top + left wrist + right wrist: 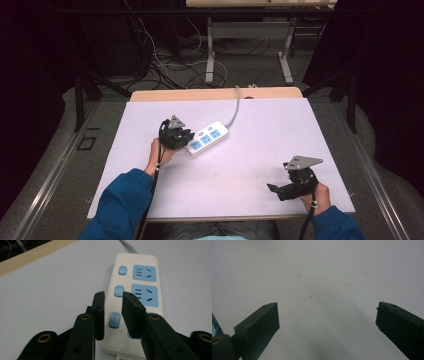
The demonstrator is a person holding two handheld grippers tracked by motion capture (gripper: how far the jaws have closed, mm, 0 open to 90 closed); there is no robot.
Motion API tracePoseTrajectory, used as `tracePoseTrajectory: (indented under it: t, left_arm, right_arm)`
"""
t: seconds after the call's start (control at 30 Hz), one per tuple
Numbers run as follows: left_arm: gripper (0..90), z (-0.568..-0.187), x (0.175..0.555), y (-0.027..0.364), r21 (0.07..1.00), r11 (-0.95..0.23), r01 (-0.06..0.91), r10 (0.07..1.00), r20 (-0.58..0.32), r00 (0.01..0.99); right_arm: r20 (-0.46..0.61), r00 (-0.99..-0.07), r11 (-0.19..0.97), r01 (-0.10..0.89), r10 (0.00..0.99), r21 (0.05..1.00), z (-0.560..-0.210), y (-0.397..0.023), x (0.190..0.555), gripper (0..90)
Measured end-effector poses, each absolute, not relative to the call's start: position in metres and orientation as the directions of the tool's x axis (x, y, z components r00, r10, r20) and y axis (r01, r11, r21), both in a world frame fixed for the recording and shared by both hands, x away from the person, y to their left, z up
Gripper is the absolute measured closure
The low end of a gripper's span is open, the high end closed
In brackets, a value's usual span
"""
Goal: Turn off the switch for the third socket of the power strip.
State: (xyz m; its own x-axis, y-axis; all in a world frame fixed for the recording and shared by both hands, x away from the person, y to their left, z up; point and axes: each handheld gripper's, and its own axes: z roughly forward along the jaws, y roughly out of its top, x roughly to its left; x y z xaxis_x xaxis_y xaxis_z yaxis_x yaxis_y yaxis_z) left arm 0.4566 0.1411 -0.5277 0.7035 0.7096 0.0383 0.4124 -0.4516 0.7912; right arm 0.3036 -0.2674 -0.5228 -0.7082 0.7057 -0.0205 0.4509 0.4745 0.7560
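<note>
A white power strip (206, 138) with blue sockets lies on the white table top (250, 165), left of the middle. My left gripper (187, 140) hovers at its near-left end. In the left gripper view my left gripper (113, 296) has its jaws a narrow gap apart over the power strip (140, 277), along the row of small blue switches (114, 320). The pads press on nothing. My right gripper (272, 189) rests near the front right edge. In the right gripper view my right gripper (327, 315) stands wide open over bare table.
The strip's grey cable (235, 110) runs to the table's far wooden edge (215, 94) and drops off. Beyond it, loose cables (170, 65) lie on the floor by the legs of another table (210, 55). A metal rail (50, 170) runs along the left.
</note>
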Motion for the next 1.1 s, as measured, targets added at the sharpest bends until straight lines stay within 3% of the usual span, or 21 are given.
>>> tracePoseTrajectory:
  t: [0.07, 0.1, 0.13, 0.2, 0.23, 0.27, 0.3, 0.33, 0.37, 0.4, 0.73, 1.1]
  left_arm:
    - [62.0, -0.527, 0.456, 0.141, 0.798, -0.446, 0.404, 0.713, 0.044, 0.700]
    - [62.0, -0.525, 0.455, 0.141, 0.789, -0.453, 0.416, 0.718, 0.046, 0.694]
    - [51.0, -0.524, 0.454, 0.141, 0.793, -0.446, 0.416, 0.721, 0.043, 0.692]
    - [39.8, -0.523, 0.453, 0.141, 0.788, -0.453, 0.418, 0.725, 0.053, 0.687]
    - [39.8, -0.522, 0.453, 0.141, 0.785, -0.453, 0.423, 0.729, 0.054, 0.682]
    - [31.0, -0.520, 0.453, 0.143, 0.773, -0.462, 0.435, 0.724, 0.046, 0.688]
    - [31.0, -0.521, 0.452, 0.142, 0.785, -0.446, 0.430, 0.736, 0.047, 0.675]
    - [23.6, -0.520, 0.452, 0.143, 0.782, -0.446, 0.436, 0.739, 0.047, 0.672]
    - [23.6, -0.519, 0.451, 0.144, 0.778, -0.450, 0.439, 0.736, 0.044, 0.675]
    - [18.2, -0.516, 0.448, 0.146, 0.773, -0.453, 0.444, 0.741, 0.050, 0.670]
    - [1.0, -0.512, 0.438, 0.151, 0.763, -0.451, 0.464, 0.761, 0.056, 0.647]
    - [0.2, -0.506, 0.421, 0.161, 0.780, -0.442, 0.443, 0.776, 0.084, 0.626]
  right_arm:
    - [-0.022, -0.713, 0.483, 0.452, 0.701, 0.750, -0.522, -0.268, 0.303, 4.3]
    - [-0.022, -0.713, 0.483, 0.452, 0.701, 0.750, -0.522, -0.268, 0.303, 4.3]
    - [-0.018, -0.709, 0.479, 0.457, 0.705, 0.750, -0.522, -0.267, 0.303, 4.3]
    - [-0.017, -0.710, 0.479, 0.457, 0.704, 0.750, -0.522, -0.267, 0.303, 4.3]
    - [-0.017, -0.710, 0.479, 0.457, 0.704, 0.750, -0.522, -0.267, 0.303, 4.3]
    - [-0.021, -0.707, 0.474, 0.452, 0.707, 0.755, -0.522, -0.268, 0.303, 4.3]
    - [-0.021, -0.707, 0.474, 0.452, 0.707, 0.755, -0.522, -0.268, 0.303, 4.3]
    - [-0.019, -0.705, 0.469, 0.451, 0.709, 0.759, -0.523, -0.268, 0.303, 4.3]
    - [-0.019, -0.705, 0.469, 0.451, 0.709, 0.759, -0.523, -0.268, 0.303, 4.3]
    - [-0.017, -0.704, 0.468, 0.453, 0.710, 0.759, -0.523, -0.268, 0.303, 4.3]
    - [-0.024, -0.707, 0.471, 0.446, 0.707, 0.761, -0.522, -0.268, 0.303, 4.2]
    - [-0.023, -0.707, 0.470, 0.445, 0.707, 0.762, -0.522, -0.268, 0.303, 4.2]
